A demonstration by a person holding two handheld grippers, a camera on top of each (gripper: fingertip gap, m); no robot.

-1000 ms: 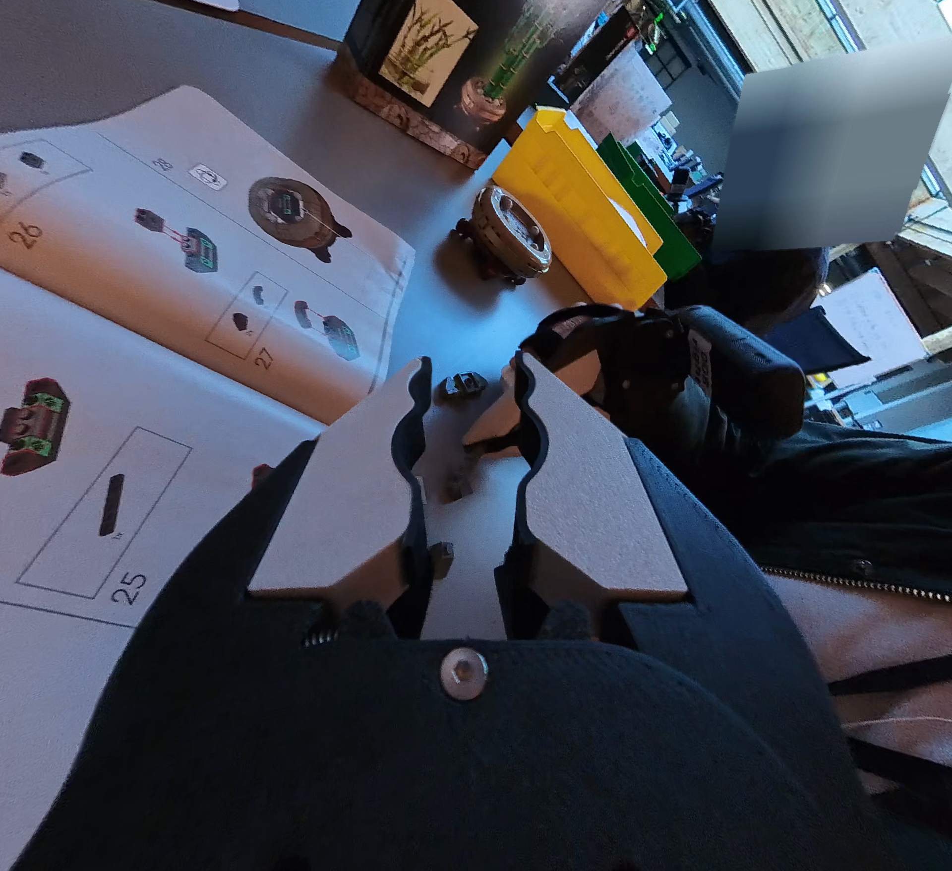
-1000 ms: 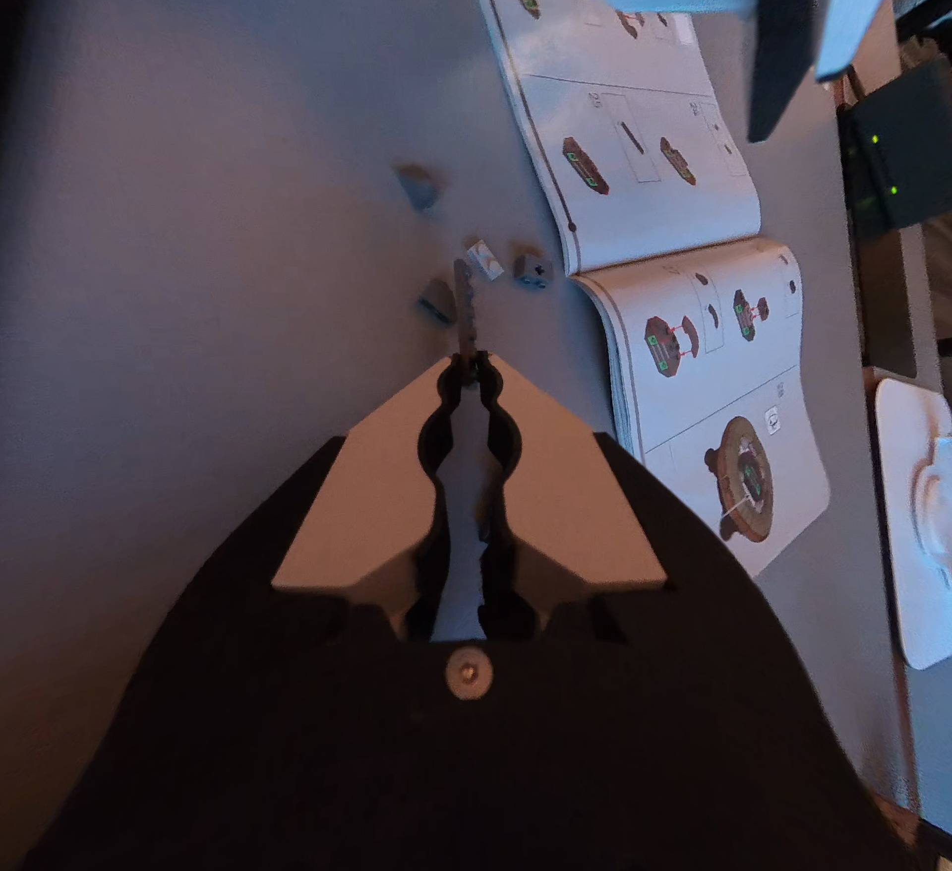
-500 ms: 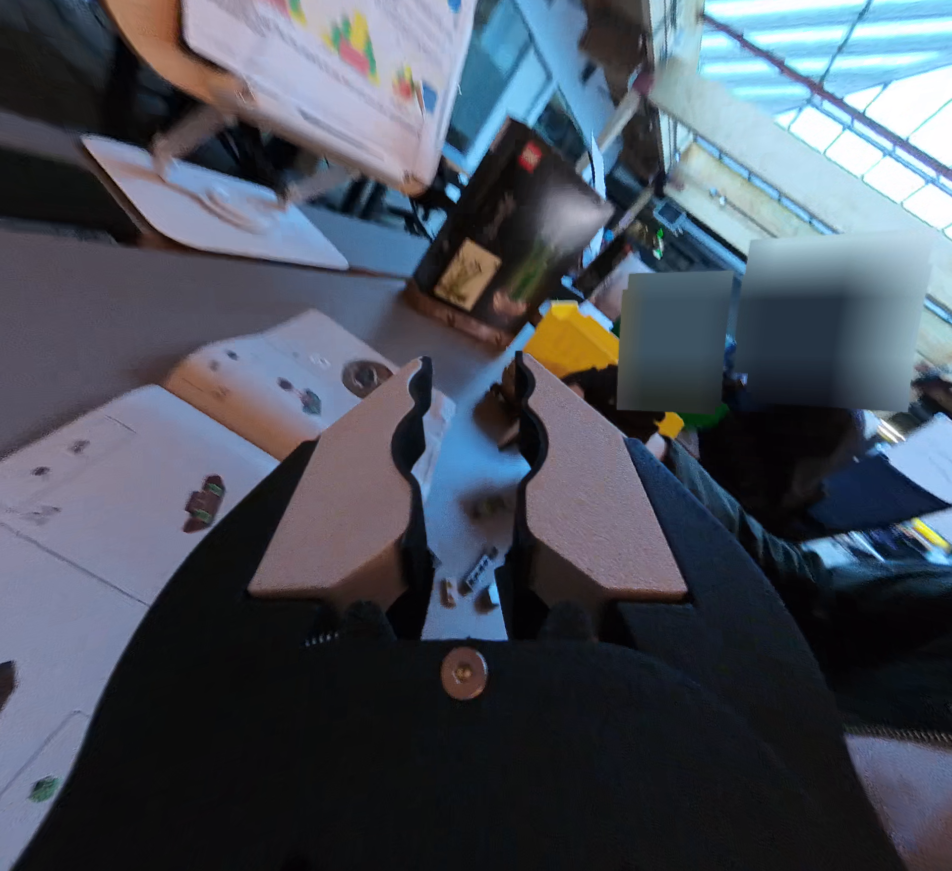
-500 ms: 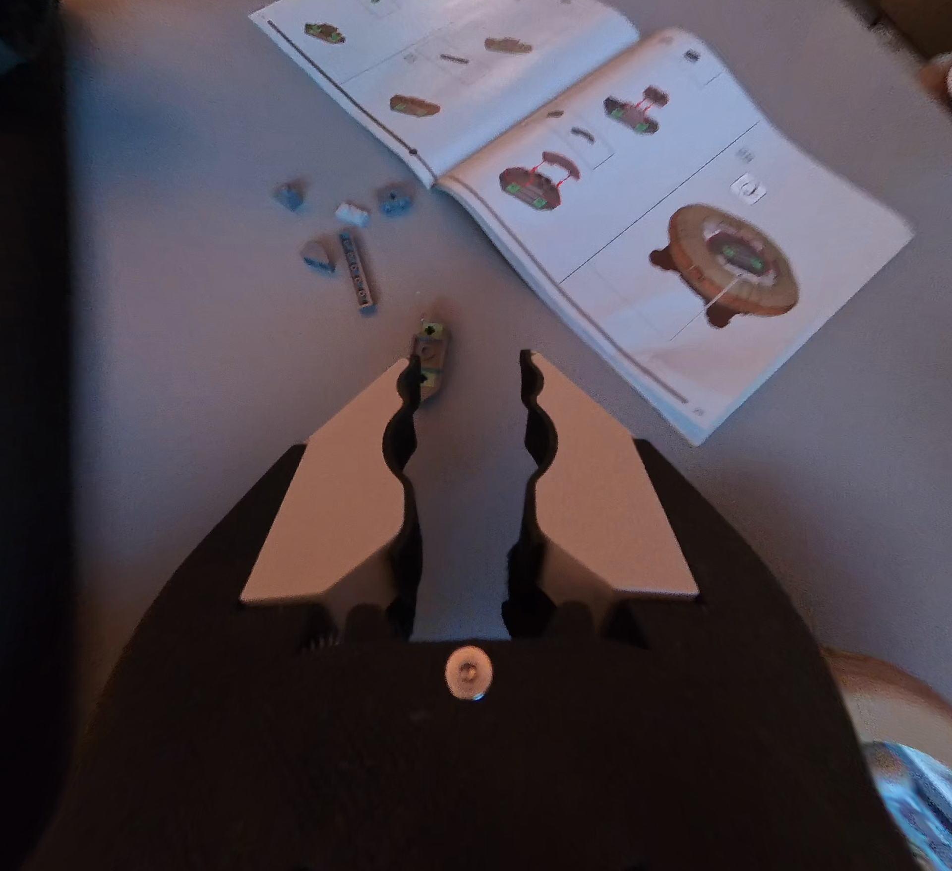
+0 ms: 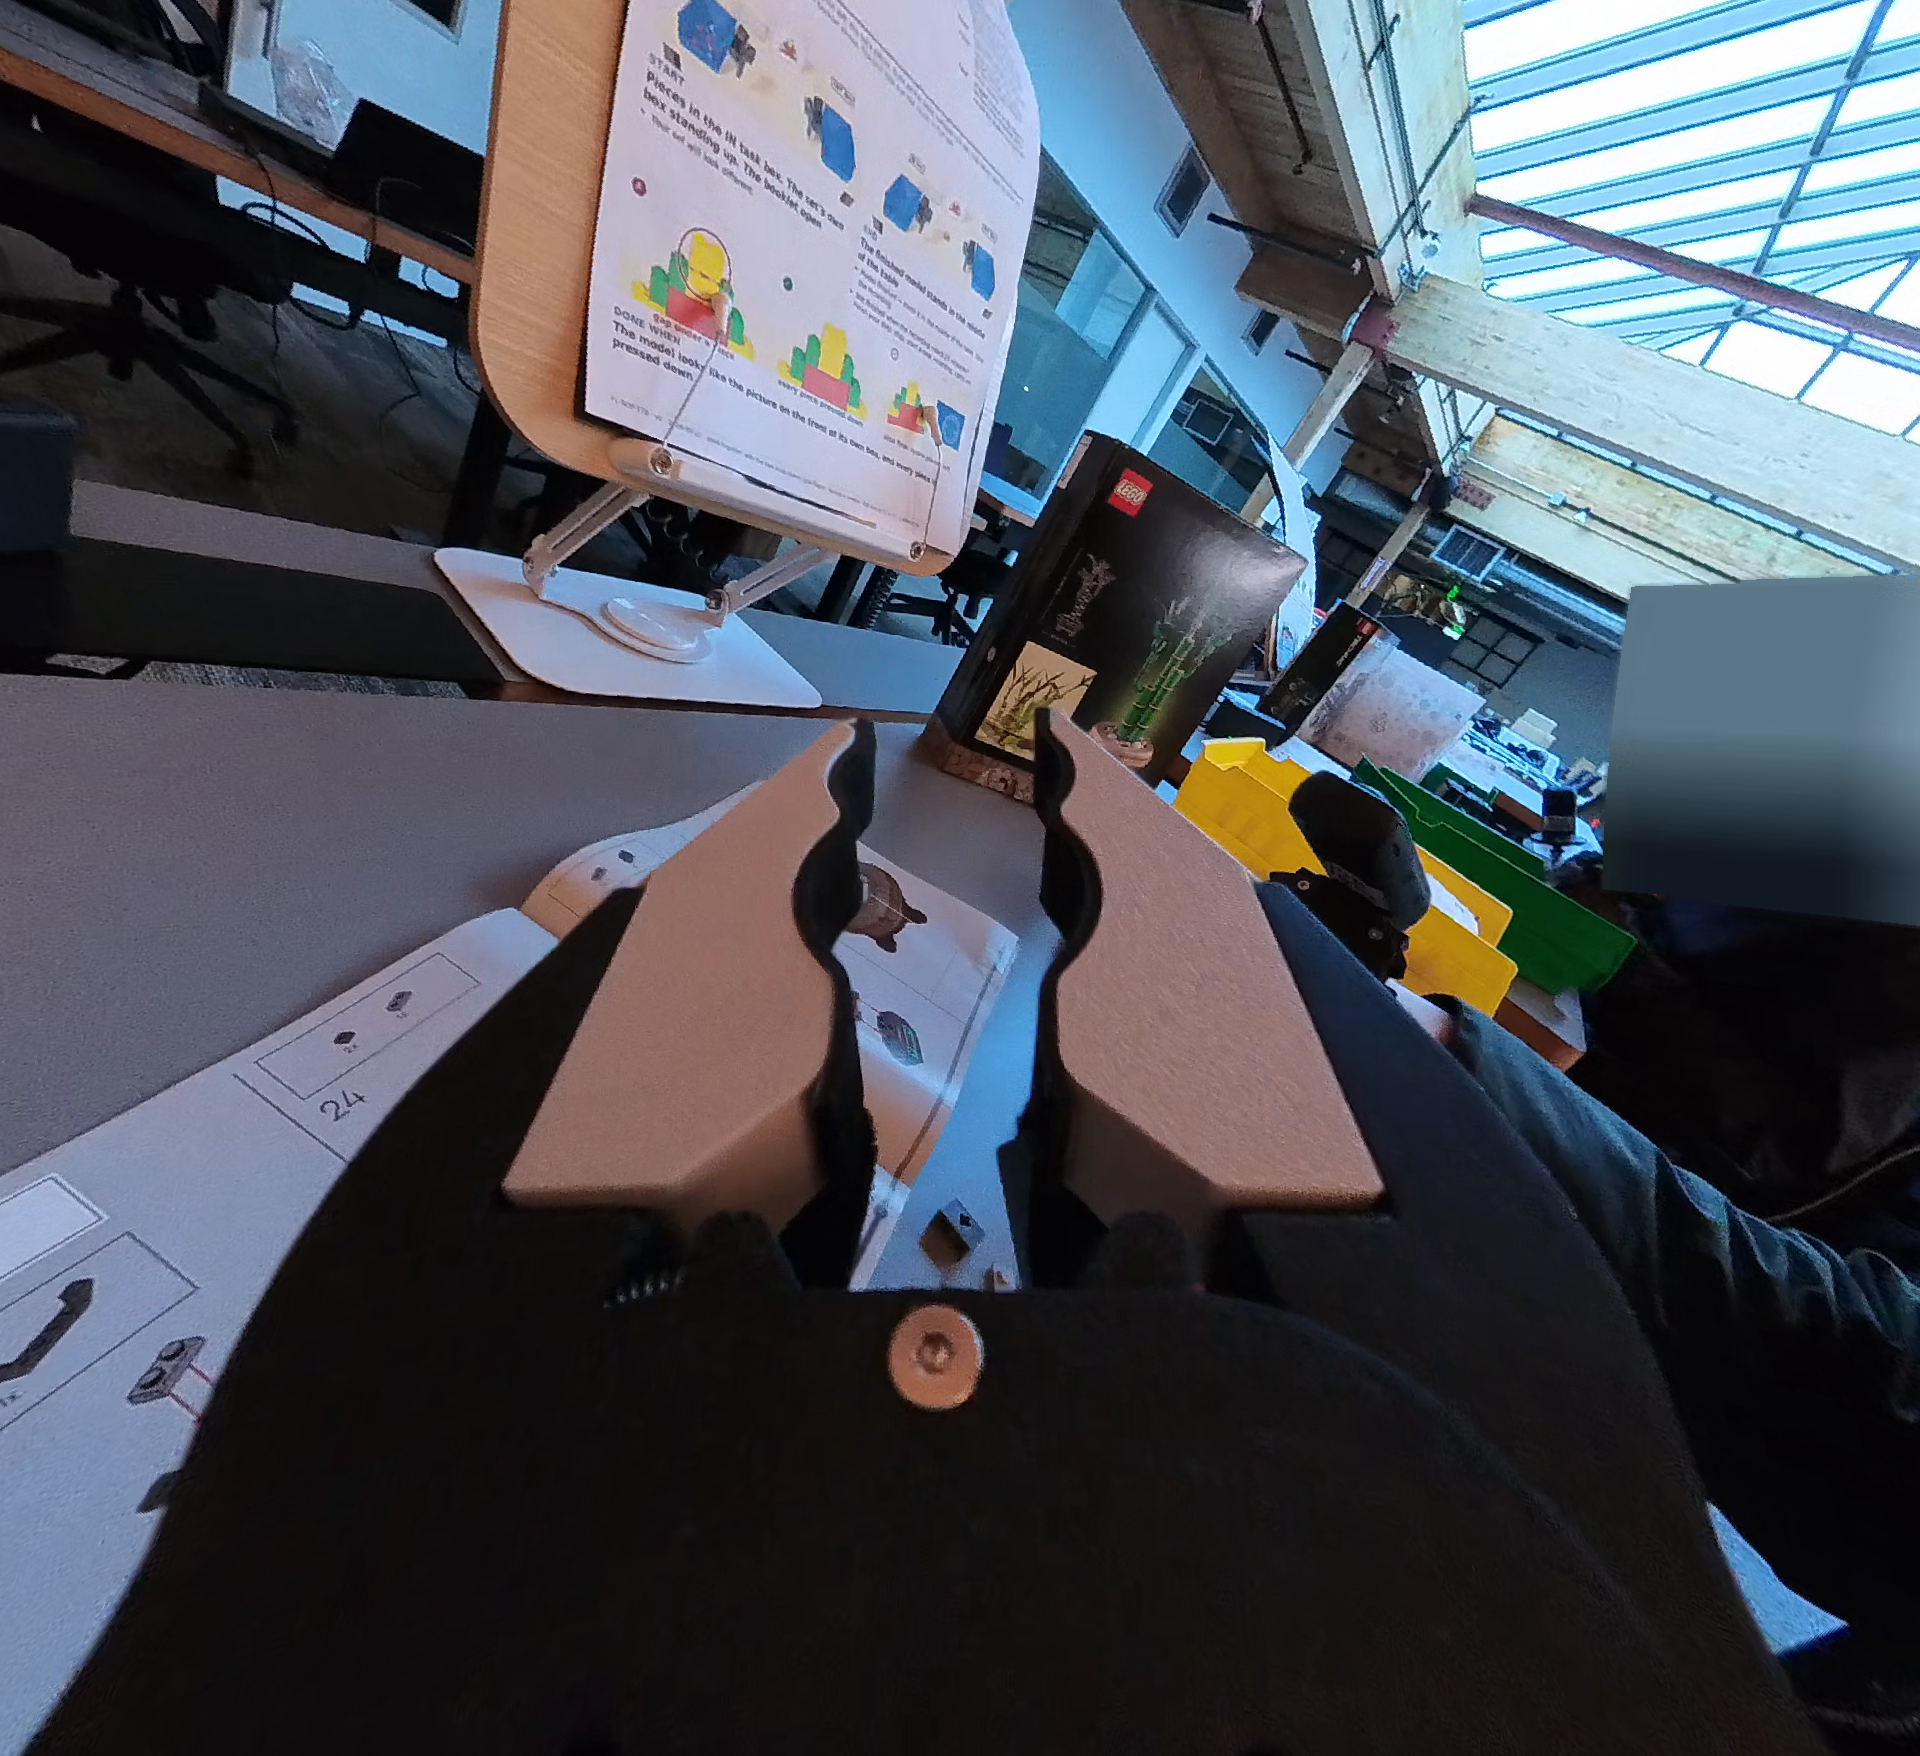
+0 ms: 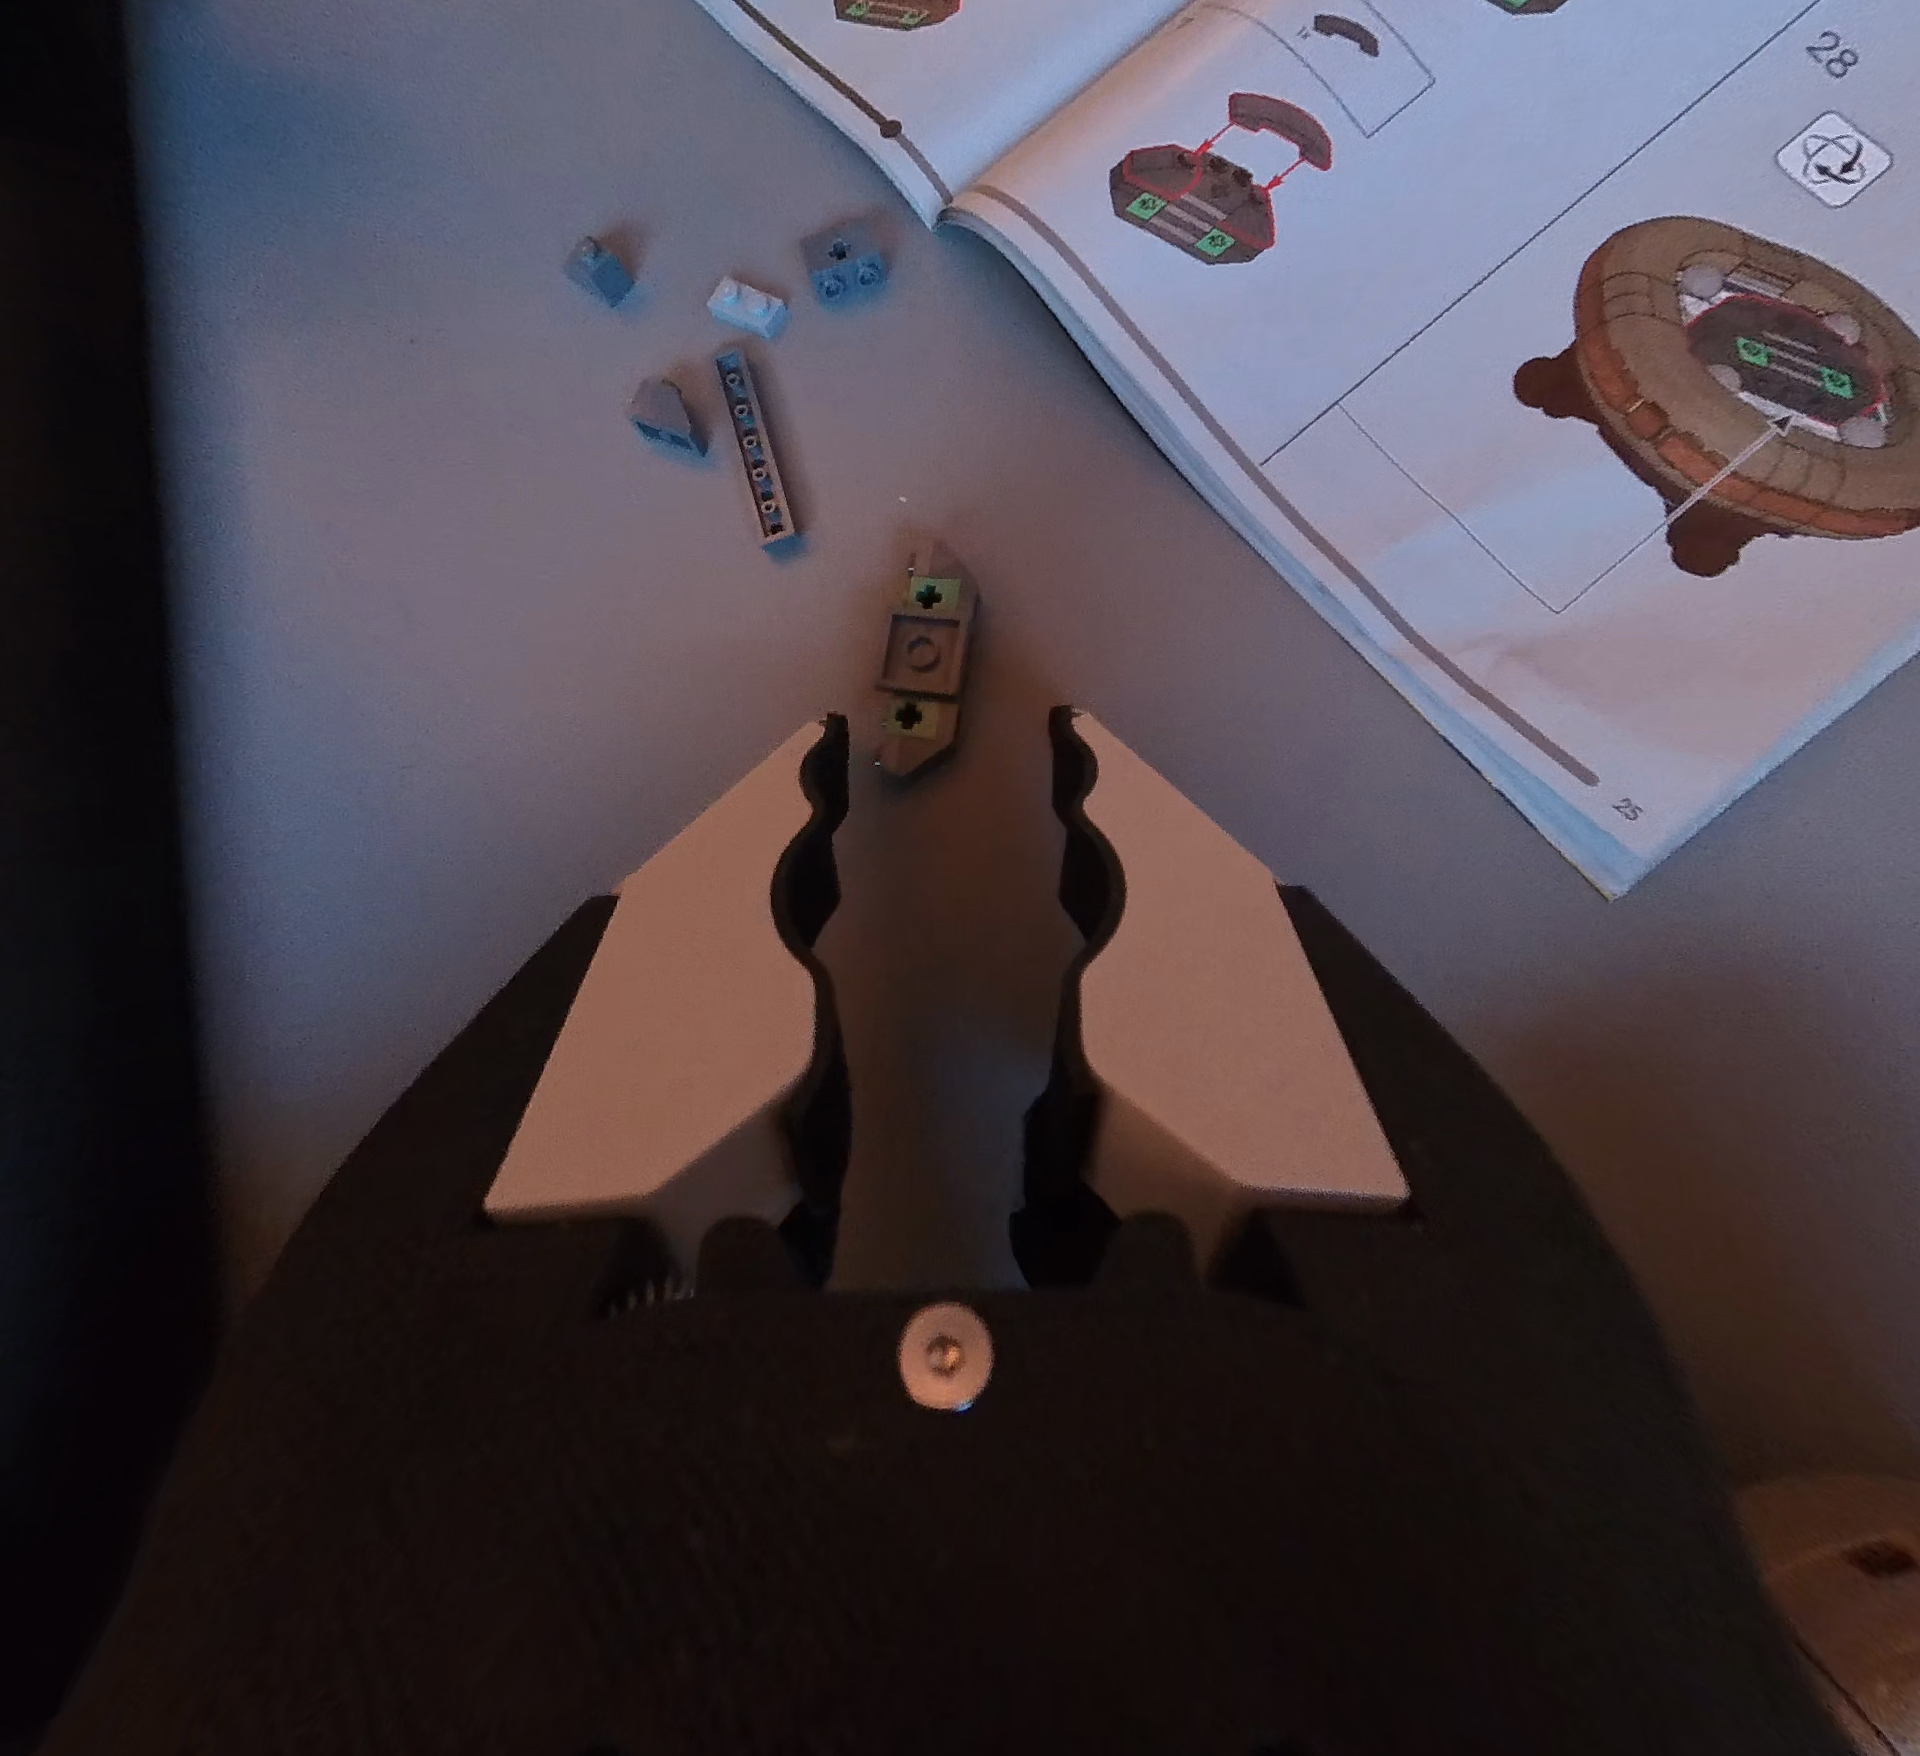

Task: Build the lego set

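yellow bin (image 5: 1247, 818), green bin (image 5: 1538, 927), grey table (image 6: 416, 667)

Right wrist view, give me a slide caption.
Open right tongs hover over a small sub-assembly beside loose bricks and the open booklet.

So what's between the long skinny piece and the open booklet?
In the right wrist view, only bare grey table lies between the long skinny piece and the booklet; the small grey bricks sit higher up.

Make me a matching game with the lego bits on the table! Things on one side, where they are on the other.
Things:
1. long thin plate
2. small white brick
3. piece with two green squares
4. instruction booklet

Places:
A. just ahead of the right gripper
B. open, on the right
C. next to the grey wedge piece
D. between two grey bricks

Pairs: 1-C, 2-D, 3-A, 4-B
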